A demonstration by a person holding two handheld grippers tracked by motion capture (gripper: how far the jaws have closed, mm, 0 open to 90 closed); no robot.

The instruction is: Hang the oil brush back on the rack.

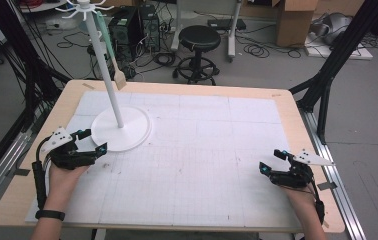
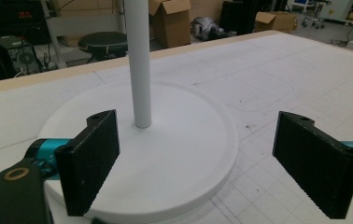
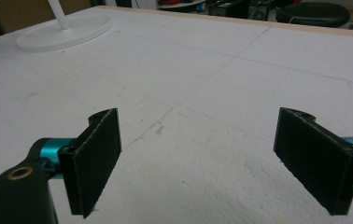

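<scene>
A white stand with a round base (image 1: pixel 122 131) and a tall pole (image 1: pixel 105 70) rises at the table's left; hooks crown its top (image 1: pixel 84 9), and a spatula with a green handle (image 1: pixel 113 62) hangs from one. My left gripper (image 1: pixel 93 141) is open at the base's near left edge, its jaws wide apart with nothing between them. The left gripper view looks at the base (image 2: pixel 184 154) and pole (image 2: pixel 138 60) from close up, between the left gripper (image 2: pixel 198 161) jaws. My right gripper (image 1: pixel 273 161) rests open at the table's right, over bare mat (image 3: pixel 198 158), holding nothing.
A white gridded mat (image 1: pixel 192 165) covers the wooden table (image 1: pixel 297 120). Beyond the far edge stand a black stool (image 1: pixel 199 50), computer cases (image 1: pixel 132 25), cables and cardboard boxes (image 1: pixel 297 17). Black frame legs (image 1: pixel 337 55) flank the table.
</scene>
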